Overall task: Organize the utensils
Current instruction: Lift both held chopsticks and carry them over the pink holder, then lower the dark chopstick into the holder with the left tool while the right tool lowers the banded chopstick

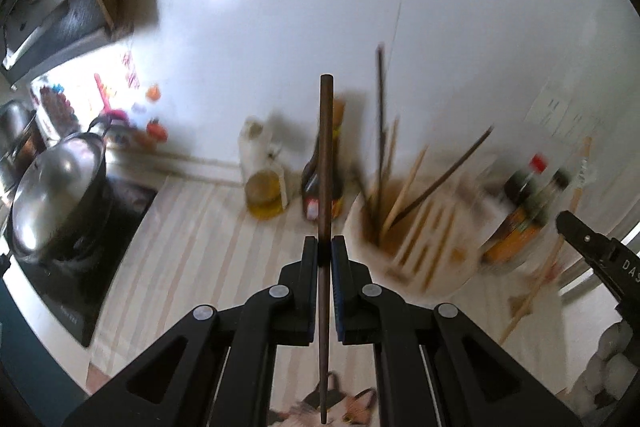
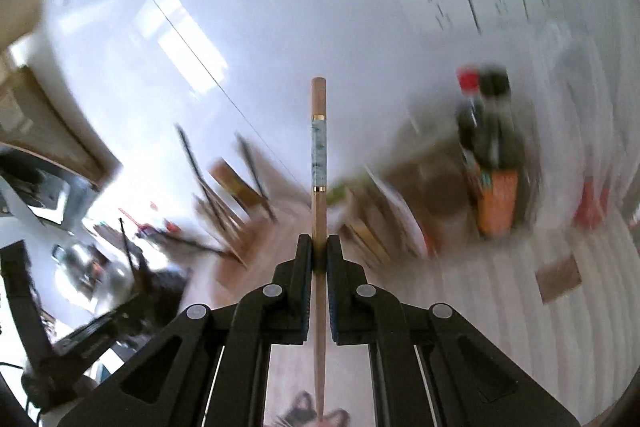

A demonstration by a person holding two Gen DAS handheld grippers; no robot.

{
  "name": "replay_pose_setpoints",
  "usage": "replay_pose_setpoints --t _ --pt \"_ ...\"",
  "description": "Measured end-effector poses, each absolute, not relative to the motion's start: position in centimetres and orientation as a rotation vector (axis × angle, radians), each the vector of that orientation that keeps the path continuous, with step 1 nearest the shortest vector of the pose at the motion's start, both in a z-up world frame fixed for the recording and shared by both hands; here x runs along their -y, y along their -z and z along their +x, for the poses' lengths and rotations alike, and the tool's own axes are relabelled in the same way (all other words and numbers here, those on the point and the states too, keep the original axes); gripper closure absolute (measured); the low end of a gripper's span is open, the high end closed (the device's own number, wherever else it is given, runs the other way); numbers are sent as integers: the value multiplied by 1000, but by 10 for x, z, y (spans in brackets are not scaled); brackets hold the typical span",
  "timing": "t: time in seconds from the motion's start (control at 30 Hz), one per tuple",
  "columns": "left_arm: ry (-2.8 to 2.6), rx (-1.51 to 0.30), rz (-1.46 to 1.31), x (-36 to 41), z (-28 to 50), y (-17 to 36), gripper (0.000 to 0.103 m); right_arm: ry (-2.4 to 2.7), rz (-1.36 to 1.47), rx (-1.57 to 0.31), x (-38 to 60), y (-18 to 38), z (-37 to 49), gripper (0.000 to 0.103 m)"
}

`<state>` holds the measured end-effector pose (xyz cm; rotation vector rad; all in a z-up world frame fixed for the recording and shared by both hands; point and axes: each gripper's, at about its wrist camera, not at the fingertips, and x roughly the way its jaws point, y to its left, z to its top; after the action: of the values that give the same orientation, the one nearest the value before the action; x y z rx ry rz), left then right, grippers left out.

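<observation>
Two grippers show: the left gripper point(image 1: 325, 247) clamps one dark brown chopstick point(image 1: 325, 155), the right gripper point(image 2: 319, 247) clamps one light wooden chopstick point(image 2: 318, 147) with a patterned band; one utensil holder point(image 1: 416, 227) stands at two o'clock of the left gripper, holding roughly six blurred chopsticks, the exact number unclear; three bottles line the wall at twelve o'clock: one pale jug point(image 1: 256, 147), one oil bottle point(image 1: 266, 197), one dark sauce bottle point(image 1: 316, 187); two more dark bottles point(image 1: 528, 199) stand at three o'clock; one lidded pot point(image 1: 56, 195) sits at nine o'clock.
</observation>
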<state>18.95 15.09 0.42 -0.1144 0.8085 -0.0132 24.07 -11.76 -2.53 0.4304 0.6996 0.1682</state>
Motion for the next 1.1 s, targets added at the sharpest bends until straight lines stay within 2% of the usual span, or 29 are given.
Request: replay_pose_setpoints --t 0.2,0.4,0.7,1.1 --pt "92 -731 -152 -139 213 -46 99 -204 406 -584 93 -36 253 96" --pt "102 -666 -147 -128 243 -61 99 -215 381 -537 70 -54 281 96" --pt "80 -629 -152 -123 287 -52 99 -226 358 -520 55 -47 321 96" --pt "50 -656 -175 -125 304 -13 99 -257 392 -520 45 -8 350 96"
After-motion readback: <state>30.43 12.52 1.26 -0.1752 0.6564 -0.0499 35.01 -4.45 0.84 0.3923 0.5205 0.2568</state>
